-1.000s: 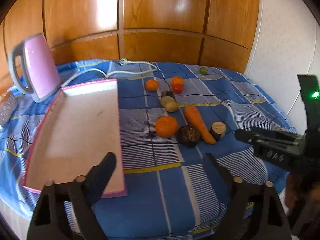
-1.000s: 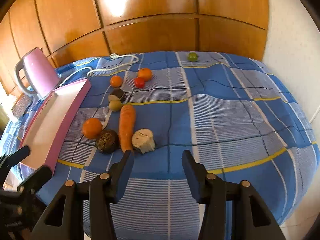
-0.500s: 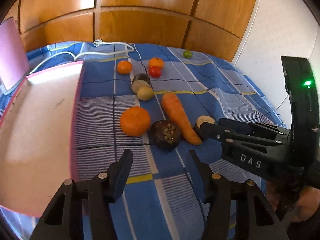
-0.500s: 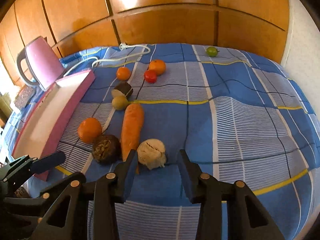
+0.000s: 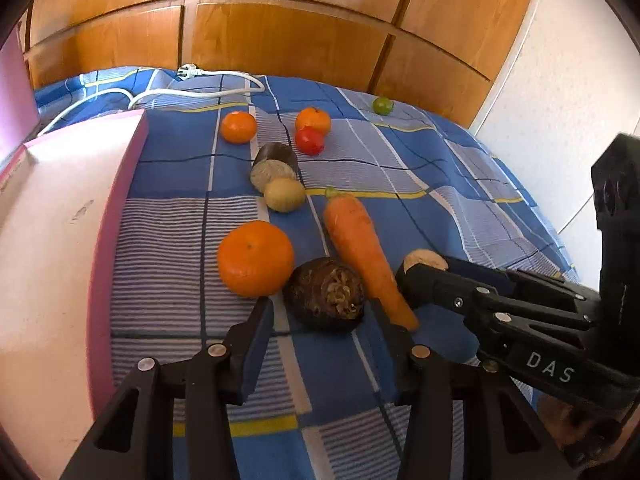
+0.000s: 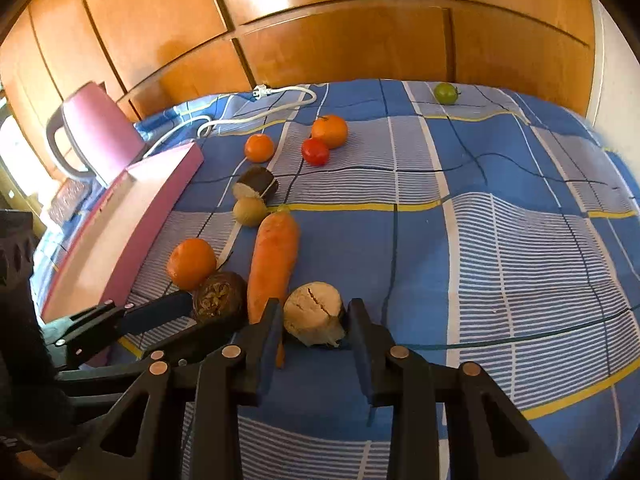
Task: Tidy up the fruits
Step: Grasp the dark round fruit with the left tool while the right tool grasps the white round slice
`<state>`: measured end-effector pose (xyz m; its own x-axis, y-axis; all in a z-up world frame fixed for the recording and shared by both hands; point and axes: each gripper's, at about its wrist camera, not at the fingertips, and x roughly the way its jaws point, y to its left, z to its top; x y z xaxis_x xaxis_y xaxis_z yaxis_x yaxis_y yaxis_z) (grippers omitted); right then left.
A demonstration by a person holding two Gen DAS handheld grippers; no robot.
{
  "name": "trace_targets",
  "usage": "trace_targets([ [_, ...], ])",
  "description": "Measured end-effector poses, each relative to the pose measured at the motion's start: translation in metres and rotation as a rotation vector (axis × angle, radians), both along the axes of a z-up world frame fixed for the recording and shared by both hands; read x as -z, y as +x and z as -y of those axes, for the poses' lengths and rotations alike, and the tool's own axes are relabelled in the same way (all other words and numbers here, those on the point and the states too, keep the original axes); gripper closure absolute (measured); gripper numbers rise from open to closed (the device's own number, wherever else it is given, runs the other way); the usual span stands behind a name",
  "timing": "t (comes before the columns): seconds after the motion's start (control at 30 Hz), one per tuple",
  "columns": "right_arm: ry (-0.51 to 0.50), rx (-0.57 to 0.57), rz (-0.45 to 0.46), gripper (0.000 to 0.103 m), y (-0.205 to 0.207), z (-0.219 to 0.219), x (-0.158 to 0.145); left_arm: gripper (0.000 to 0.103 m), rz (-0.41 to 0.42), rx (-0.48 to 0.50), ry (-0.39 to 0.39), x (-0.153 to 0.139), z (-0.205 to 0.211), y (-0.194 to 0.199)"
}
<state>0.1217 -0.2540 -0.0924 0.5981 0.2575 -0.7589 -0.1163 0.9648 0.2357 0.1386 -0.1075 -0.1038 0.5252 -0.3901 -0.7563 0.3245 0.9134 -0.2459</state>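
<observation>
Fruits and vegetables lie on a blue checked cloth. My left gripper [image 5: 320, 316] is open, its jaws either side of a dark round root [image 5: 326, 294], next to a large orange [image 5: 255, 258] and a carrot [image 5: 360, 248]. My right gripper [image 6: 314, 326] is open, its jaws flanking a pale cut root piece [image 6: 316, 314], not gripping it. The dark root [image 6: 219, 296], carrot [image 6: 274, 256] and orange [image 6: 191, 263] also show in the right wrist view. Farther back lie two small oranges [image 5: 238, 127], a red tomato [image 5: 309, 140] and a green tomato [image 5: 382, 105].
A pink-rimmed tray [image 5: 116, 200] lies at the left. A pink kettle [image 6: 96, 132] stands behind it, with a white cable [image 5: 192, 92]. A dark cut root [image 5: 274, 164] and a yellowish fruit [image 5: 285, 194] lie mid-table. Wooden panels back the table.
Both grippers have moved forward and down toward the produce. The left one now straddles the dark root, the right one the pale root piece. The left jaws have narrowed.
</observation>
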Motion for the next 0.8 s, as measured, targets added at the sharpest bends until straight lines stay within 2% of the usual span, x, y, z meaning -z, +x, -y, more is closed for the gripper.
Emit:
trace_targets([
  [0.07,0.042,0.0,-0.01,0.066,0.002,0.004,0.003,0.06,0.002,0.0,-0.008,0.0,0.0,0.002],
  [0.1,0.064,0.0,-0.019,0.066,0.003,0.006,0.004,0.065,0.0,0.006,-0.013,0.0,0.0,0.003],
  [0.13,0.083,0.001,-0.025,0.065,0.004,0.009,0.006,0.065,-0.002,0.009,-0.018,-0.001,0.0,0.002],
  [0.17,0.081,0.005,-0.043,0.066,0.005,0.009,0.009,0.066,-0.002,0.008,-0.017,-0.001,-0.001,0.0],
  [0.4,-0.011,0.049,-0.006,0.067,-0.005,0.007,0.007,0.066,0.006,0.022,-0.021,-0.001,-0.007,-0.01],
  [0.53,-0.021,0.065,-0.01,0.067,-0.006,0.011,0.008,0.061,0.012,0.025,-0.004,0.0,-0.003,-0.008],
  [0.6,-0.035,0.069,-0.014,0.067,-0.005,0.011,0.008,0.049,0.011,0.025,-0.002,-0.001,0.0,-0.005],
  [0.67,-0.05,0.072,-0.031,0.067,-0.003,0.01,0.01,0.045,0.008,0.009,-0.001,-0.001,0.002,-0.002],
  [0.73,-0.056,0.072,-0.034,0.067,-0.003,0.008,0.01,0.047,0.008,0.002,0.003,-0.001,0.003,0.0],
  [0.77,-0.066,0.075,-0.036,0.067,-0.002,0.007,0.01,0.062,0.009,-0.004,0.006,-0.001,0.002,0.0],
  [0.8,-0.073,0.077,-0.036,0.067,-0.003,0.006,0.01,0.061,0.008,-0.002,0.005,0.0,0.001,0.0],
])
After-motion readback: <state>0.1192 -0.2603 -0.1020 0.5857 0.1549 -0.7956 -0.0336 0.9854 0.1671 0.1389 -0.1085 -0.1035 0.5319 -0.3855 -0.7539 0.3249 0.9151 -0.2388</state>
